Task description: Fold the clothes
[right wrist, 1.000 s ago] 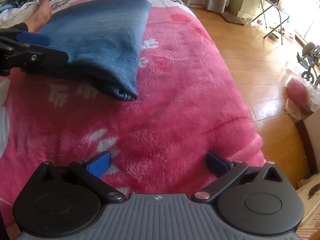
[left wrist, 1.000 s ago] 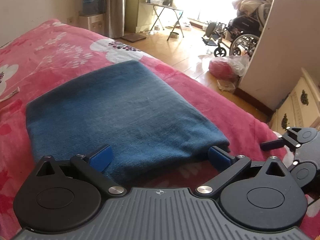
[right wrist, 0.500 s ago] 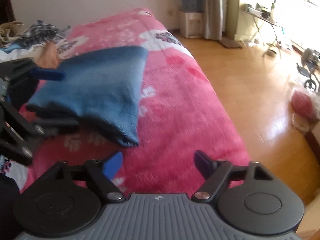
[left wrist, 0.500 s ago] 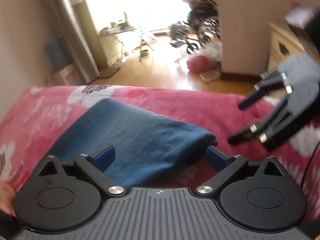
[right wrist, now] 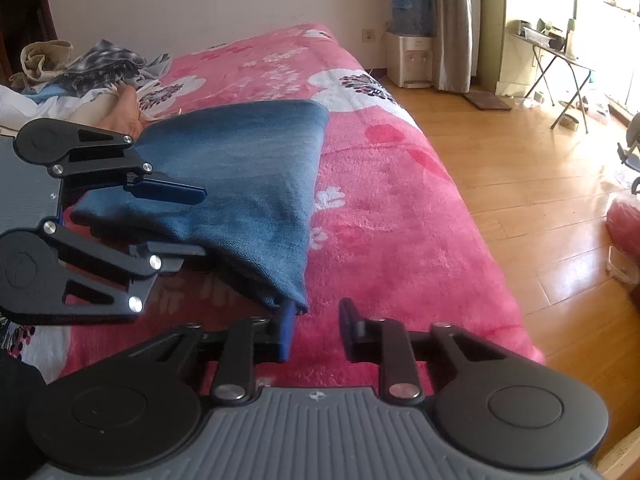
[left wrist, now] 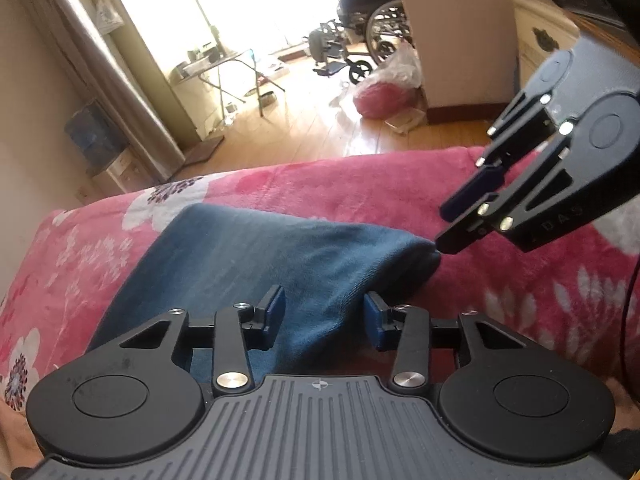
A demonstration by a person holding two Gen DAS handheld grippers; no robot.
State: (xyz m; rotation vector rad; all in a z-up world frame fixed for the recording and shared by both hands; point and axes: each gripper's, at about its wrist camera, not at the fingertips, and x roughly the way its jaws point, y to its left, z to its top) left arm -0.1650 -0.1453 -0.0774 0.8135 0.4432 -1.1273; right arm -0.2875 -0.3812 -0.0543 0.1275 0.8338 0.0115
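Matt knit blue cloth [left wrist: 256,264], fluffy pink blanket [right wrist: 384,216], glossy wood floor [right wrist: 532,184]

The near edge of the folded blue garment [left wrist: 256,264] runs under the left tool [left wrist: 324,316] in the left wrist view, so the hem there is covered by the tool's body. In the right wrist view the lower finger of that tool [right wrist: 168,256] passes beneath the cloth and its tip cannot be seen. Whether the right tool [right wrist: 314,326], its jaws closing, has the garment's near corner between its pads is unclear; the corner sits at the left pad. The pile of clothes [right wrist: 80,64] at the head of the bed [right wrist: 380,216] is too jumbled to sort. The wheelchair [left wrist: 372,32] is washed out by window glare.
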